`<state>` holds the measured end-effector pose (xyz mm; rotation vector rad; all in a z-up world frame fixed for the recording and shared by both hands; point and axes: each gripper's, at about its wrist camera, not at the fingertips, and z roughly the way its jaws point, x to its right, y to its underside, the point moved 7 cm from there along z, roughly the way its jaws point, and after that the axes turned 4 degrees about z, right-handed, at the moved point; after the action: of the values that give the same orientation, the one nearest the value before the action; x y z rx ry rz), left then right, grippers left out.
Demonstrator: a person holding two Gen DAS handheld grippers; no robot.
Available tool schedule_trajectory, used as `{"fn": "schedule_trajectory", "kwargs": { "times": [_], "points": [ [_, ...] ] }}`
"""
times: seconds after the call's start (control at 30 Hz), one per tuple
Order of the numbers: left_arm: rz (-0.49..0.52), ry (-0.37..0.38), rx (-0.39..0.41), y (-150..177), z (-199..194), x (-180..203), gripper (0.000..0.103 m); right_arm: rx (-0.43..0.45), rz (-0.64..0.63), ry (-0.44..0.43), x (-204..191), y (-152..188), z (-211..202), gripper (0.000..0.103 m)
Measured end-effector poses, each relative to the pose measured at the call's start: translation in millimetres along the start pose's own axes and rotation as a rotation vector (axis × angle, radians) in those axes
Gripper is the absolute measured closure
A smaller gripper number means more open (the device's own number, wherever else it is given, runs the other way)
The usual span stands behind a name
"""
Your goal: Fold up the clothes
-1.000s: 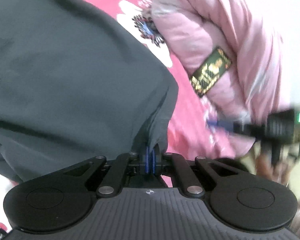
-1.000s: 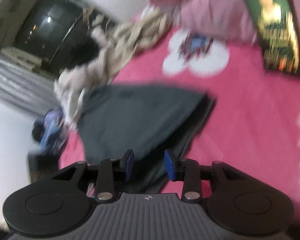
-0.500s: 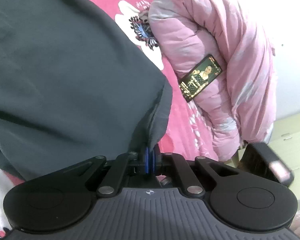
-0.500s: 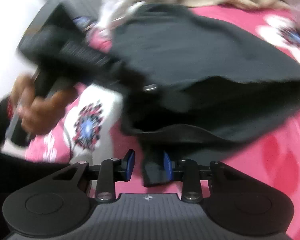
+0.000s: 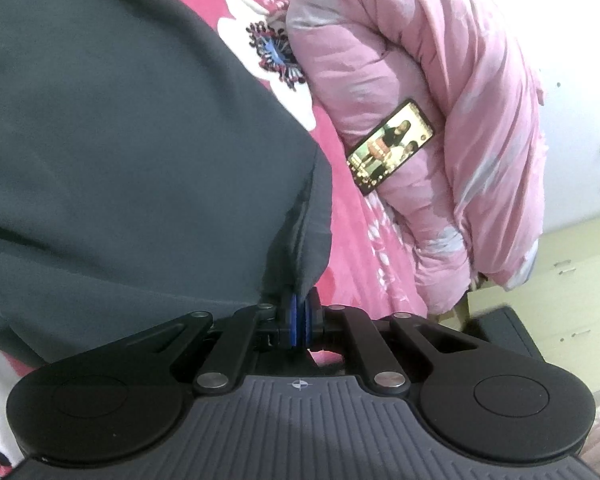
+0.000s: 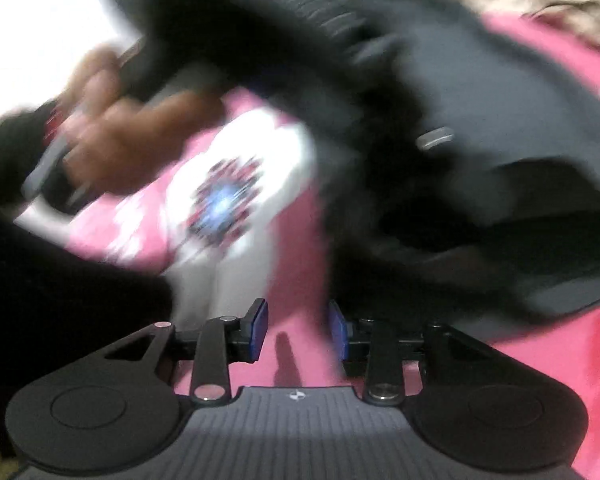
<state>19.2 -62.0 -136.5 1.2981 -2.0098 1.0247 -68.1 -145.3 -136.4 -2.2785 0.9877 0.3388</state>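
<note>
Left wrist view sharp and evenly lit; right wrist view heavily motion-blurred.

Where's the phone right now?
In the left wrist view, the phone is right of centre, screen lit, propped against the rolled pink quilt on the pink bedsheet, right of the dark garment.

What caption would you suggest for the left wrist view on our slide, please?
Left tongs shut on a dark grey garment over a pink floral bedsheet, phone propped against a pink quilt.
</note>
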Motion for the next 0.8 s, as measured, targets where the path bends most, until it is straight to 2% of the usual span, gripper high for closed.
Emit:
{"fn": "schedule_trajectory", "kwargs": {
  "times": [0.1, 0.13, 0.17, 0.2, 0.23, 0.33, 0.4, 0.47, 0.57, 0.6, 0.63, 0.7, 0.8],
  "points": [
    [0.062, -0.055, -0.029, 11, 8, 0, 0.097, 0.019, 0.004, -0.062, -14, 9, -28, 0.065],
    [0.098, -0.088, -0.057, 17, 14, 0, 0.093, 0.032, 0.041, -0.085, -13, 12, -41, 0.062],
    [0.133, -0.118, -0.094, 25, 20, 0, 0.081, 0.051, 0.082, -0.103, -9, 13, -54, 0.06],
    [0.163, -0.136, -0.124, 33, 25, 1, 0.075, 0.077, 0.125, -0.118, -4, 14, -67, 0.054],
    [0.194, -0.152, -0.149, 40, 29, 3, 0.074, 0.115, 0.171, -0.124, 4, 14, -82, 0.045],
    [0.297, -0.165, -0.143, 53, 33, 17, 0.066, 0.235, 0.286, -0.118, 29, 6, -120, 0.044],
    [0.349, -0.16, -0.124, 59, 31, 27, 0.065, 0.318, 0.37, -0.072, 54, 1, -139, 0.044],
    [0.359, -0.132, -0.115, 62, 26, 34, 0.065, 0.389, 0.45, -0.018, 78, -5, -155, 0.044],
    [0.37, -0.088, -0.081, 66, 14, 43, 0.065, 0.393, 0.515, 0.13, 116, -18, -149, 0.049],
    [0.375, -0.089, -0.058, 65, 8, 44, 0.065, 0.378, 0.51, 0.182, 125, -23, -145, 0.056],
    [0.374, -0.11, -0.033, 62, 4, 43, 0.065, 0.363, 0.505, 0.234, 135, -28, -141, 0.063],
    [0.373, -0.152, 0.014, 57, -4, 40, 0.065, 0.34, 0.474, 0.311, 145, -41, -132, 0.071],
    [0.378, -0.244, 0.006, 61, 0, 23, 0.065, 0.34, 0.383, 0.4, 152, -62, -114, 0.074]
  ]
}}
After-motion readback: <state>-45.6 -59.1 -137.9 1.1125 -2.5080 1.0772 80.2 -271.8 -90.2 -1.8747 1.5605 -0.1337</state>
